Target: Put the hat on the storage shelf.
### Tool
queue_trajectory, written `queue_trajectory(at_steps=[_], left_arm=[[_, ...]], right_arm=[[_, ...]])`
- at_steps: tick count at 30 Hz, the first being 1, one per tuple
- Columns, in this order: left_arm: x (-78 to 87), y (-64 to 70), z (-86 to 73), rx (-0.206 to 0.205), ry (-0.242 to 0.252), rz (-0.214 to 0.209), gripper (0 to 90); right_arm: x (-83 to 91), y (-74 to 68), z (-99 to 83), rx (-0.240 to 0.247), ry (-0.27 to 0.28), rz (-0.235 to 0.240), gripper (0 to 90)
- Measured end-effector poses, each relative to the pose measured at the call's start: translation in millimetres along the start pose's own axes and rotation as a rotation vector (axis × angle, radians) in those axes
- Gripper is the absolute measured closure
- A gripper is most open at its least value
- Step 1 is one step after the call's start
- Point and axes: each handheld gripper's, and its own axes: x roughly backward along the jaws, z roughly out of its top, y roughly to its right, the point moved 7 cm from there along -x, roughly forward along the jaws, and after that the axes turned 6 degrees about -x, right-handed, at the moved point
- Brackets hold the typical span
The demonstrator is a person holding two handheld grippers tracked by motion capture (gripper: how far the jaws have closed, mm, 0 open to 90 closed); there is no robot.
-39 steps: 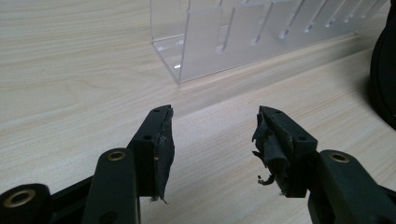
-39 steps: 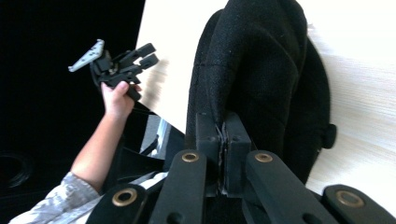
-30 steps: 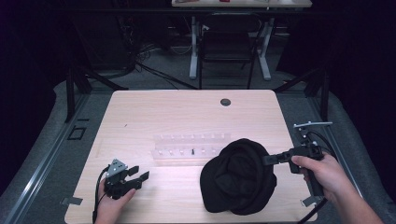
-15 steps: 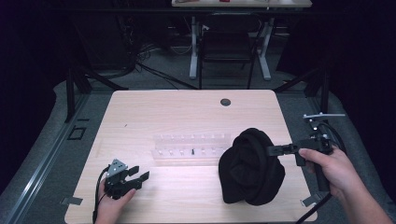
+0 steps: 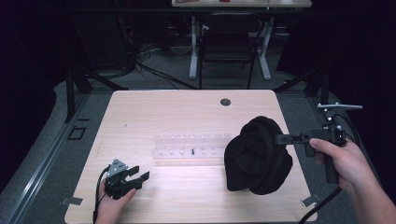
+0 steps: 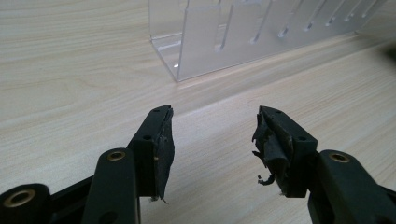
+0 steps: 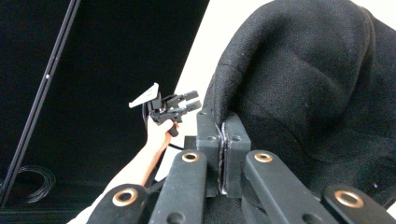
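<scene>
Black claws (image 6: 212,140), brass-ringed pivots, frayed pad tape

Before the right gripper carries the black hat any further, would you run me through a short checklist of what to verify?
1. Right gripper shut on the black hat: ok, its jaws pinch the edge.
2. Hat fully off the table: cannot tell; it hangs at the right edge.
3. Left gripper open: ok, nothing between its jaws.
4. Clear rack apart from the left gripper: ok.
5. Hat clear of the rack: cannot tell; they meet in the high view.
</scene>
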Motion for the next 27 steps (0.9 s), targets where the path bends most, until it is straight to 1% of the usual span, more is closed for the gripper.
queue_trajectory(at_steps=[2,3,16,17,18,24,25,27], left_arm=[[0.4,0.0,-0.1,0.000,-0.004,-0.006,46.3],[0.2,0.0,0.1,0.001,0.000,-0.004,46.1],[0.6,-0.5,0.6,0.002,0.004,-0.004,43.9],[0.7,-0.5,0.6,0.001,0.004,-0.003,43.7],[0.8,-0.5,0.7,0.001,0.002,-0.003,43.6],[1.3,-1.1,1.2,0.004,0.009,-0.001,43.3],[1.6,-1.2,1.1,0.006,0.009,0.000,43.3],[2.0,-1.7,0.9,0.005,0.007,0.000,43.3]], right_arm=[[-0.4,-1.4,1.7,-0.001,0.007,-0.001,88.5],[-0.2,-2.1,2.4,0.002,0.002,0.000,88.5],[-1.6,-11.2,13.8,0.008,0.020,-0.006,88.5],[-2.0,-12.9,14.7,0.002,0.024,-0.004,88.5],[-1.4,-13.0,15.0,0.010,0.017,-0.004,88.5],[-3.1,-19.0,21.0,0.010,0.024,0.016,88.5],[-3.8,-20.0,22.1,0.004,0.028,0.016,88.5],[-5.0,-21.7,24.3,0.006,0.029,0.013,88.5]])
